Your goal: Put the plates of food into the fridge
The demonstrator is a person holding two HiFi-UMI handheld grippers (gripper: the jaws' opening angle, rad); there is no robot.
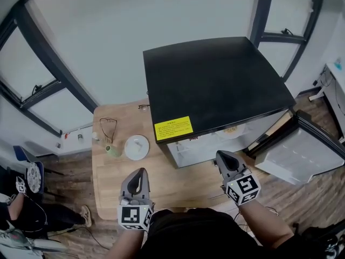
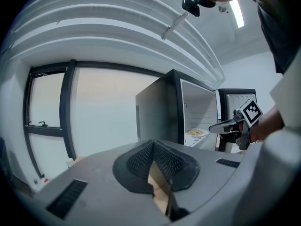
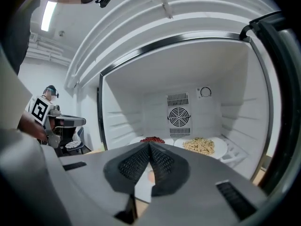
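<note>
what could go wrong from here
1. The fridge door stands wide open. If it is left like that, the food inside may warm up.
2. The plate of pale food and the plate of red food sit side by side and fill much of the shelf, so pushing in another plate could knock them.
3. The white plate on the table lies close to a small green item, which a grab might tip over.

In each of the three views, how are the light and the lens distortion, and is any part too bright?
Head view: soft, even light; the window frames are bent by the wide lens; the black top of the fridge is sharp. Left gripper view: strong fisheye with black corners, the window pane washed out, the ceiling lamp glaring. Right gripper view: fisheye again; the white fridge interior is bright, the plates of food clear.
</note>
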